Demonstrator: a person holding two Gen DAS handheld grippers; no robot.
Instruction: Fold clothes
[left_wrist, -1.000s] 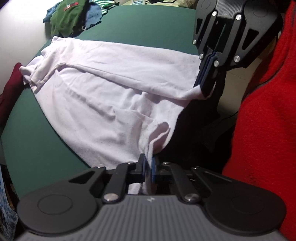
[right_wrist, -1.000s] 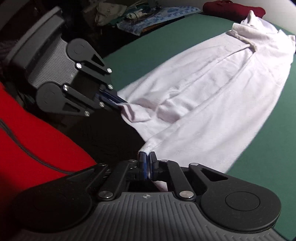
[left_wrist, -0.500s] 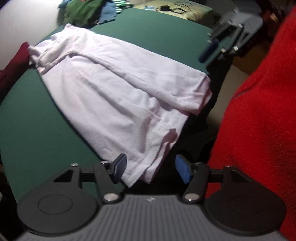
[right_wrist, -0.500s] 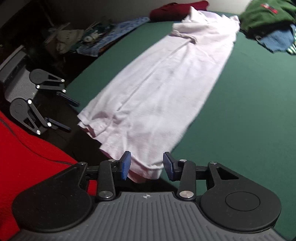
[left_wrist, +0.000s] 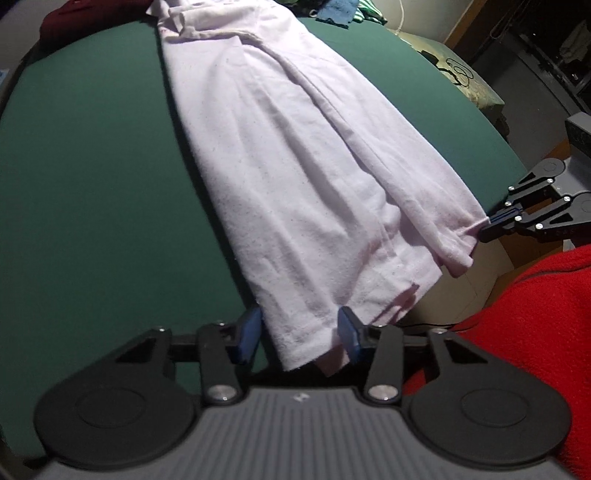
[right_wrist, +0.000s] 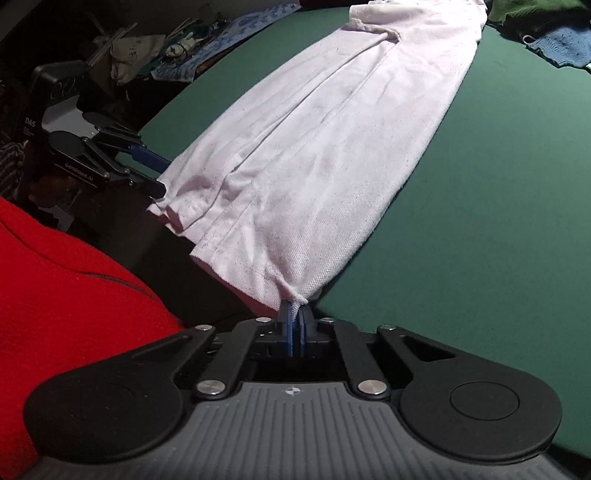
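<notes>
**Op:** Right gripper (right_wrist: 295, 332) is clamped on the near hem corner of the white shirt (right_wrist: 325, 147); cloth bunches into a small knot right at the pads. Left gripper (left_wrist: 299, 334) is spread apart, pads straddling the other hem corner, nothing pinched yet.

**Rev:** Where's the shirt?

**Op:** Flat on the green table (left_wrist: 92, 166), folded lengthwise into a long strip. Hem hangs just over the near edge at 6 o'clock, collar far off at 12.

**Rev:** Next step?

**Op:** My read: close left on its corner, then lift both and carry the hem toward the collar. Left should go a bit deeper first; several layers are stacked there and a shallow bite could miss the bottom one. Keep both sides level or the strip skews.

**Rev:** Obstacles?

**Op:** My red sweater (left_wrist: 535, 314) is close, at 3 to 4 o'clock in the left view, could brush the hem. Maroon garment (left_wrist: 74, 18) at 11 o'clock beside the collar. Blue and green clothes (right_wrist: 554, 33) at 1 o'clock in the right view, just past the collar, apart from it as far as I can tell. Fold path over the table looks open.
</notes>
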